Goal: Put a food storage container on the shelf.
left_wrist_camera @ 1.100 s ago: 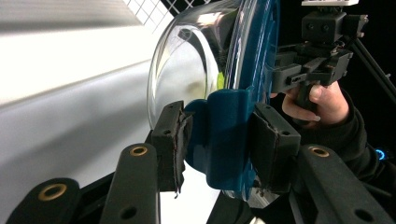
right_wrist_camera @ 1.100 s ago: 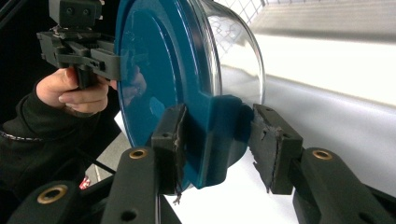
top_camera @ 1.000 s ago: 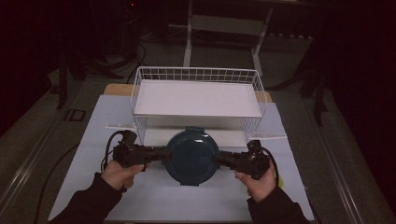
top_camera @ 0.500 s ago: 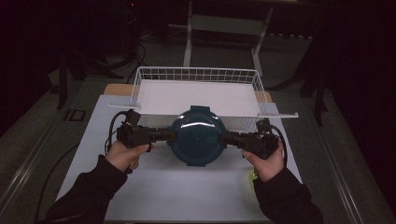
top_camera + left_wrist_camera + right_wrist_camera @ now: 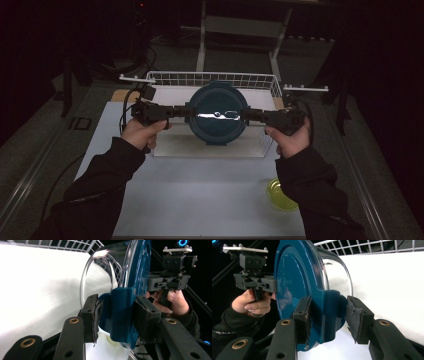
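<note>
- Fingers (image 5: 93, 315) of the left gripper (image 5: 117, 317) clamp one clip of the blue-lidded container (image 5: 217, 114).
- Right gripper (image 5: 328, 315) pinches the opposite clip, above the wire basket (image 5: 210, 79).

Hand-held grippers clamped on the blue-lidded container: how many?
2. The left hand-held gripper grips the latch tab on the left side of the blue-lidded container; the right hand-held gripper grips the tab on its right side, above the wire basket.

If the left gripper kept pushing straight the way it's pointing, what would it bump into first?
Probably nothing new: the left gripper already clamps the side clip of the blue-lidded container. Straight on lies that container, then the right gripper beyond.
</note>
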A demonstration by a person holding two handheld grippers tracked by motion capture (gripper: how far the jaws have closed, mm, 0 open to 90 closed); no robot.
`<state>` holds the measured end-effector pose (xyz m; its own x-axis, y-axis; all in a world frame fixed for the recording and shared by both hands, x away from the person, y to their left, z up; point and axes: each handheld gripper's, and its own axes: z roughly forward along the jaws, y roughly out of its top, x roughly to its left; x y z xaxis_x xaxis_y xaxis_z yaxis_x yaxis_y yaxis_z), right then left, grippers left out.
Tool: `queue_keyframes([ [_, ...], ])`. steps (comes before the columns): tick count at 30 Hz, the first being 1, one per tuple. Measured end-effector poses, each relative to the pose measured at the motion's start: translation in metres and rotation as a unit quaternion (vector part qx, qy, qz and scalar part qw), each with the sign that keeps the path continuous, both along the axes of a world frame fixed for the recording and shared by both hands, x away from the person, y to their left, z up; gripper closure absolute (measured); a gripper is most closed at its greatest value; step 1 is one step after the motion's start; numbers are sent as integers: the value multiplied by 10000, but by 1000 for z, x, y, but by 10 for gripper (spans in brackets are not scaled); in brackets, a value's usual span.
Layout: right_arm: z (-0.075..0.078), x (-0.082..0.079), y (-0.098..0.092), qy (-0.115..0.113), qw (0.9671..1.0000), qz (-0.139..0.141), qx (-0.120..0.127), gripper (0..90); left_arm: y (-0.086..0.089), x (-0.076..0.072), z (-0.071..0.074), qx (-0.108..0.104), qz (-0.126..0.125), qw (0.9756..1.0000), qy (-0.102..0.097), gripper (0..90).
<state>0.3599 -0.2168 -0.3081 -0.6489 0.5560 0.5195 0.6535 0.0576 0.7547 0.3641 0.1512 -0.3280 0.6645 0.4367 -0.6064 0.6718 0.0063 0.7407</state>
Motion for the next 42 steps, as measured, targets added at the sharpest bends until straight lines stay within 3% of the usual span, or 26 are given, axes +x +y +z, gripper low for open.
queue_keyframes([
  [7, -2, 25, 1, 202, 9998, -54, 74, 565, 0, 19, -2, 61, 182, 9997, 144, 567],
  [15, -3, 40, 1, 429, 9989, -61, 172, 562, 2, 31, -6, -204, 262, 9987, 391, 563],
  [21, -6, 53, 2, 676, 9972, -103, 300, 548, 3, 41, -13, -480, 497, 9951, 702, 550],
  [29, -18, 73, -1, 1155, 9906, -262, 679, 526, 2, 56, -22, -639, 616, 9905, 1054, 517],
  [34, -23, 80, 0, 1228, 9899, -450, 553, 522, 2, 66, -32, -859, 602, 9860, 1299, 474],
  [37, -23, 81, -1, 1263, 9890, -465, 616, 531, 2, 66, -31, -783, 572, 9882, 1188, 471],
  [42, -20, 79, 1, 1175, 9909, -498, 434, 519, 1, 62, -24, -411, 730, 9925, 891, 423],
])
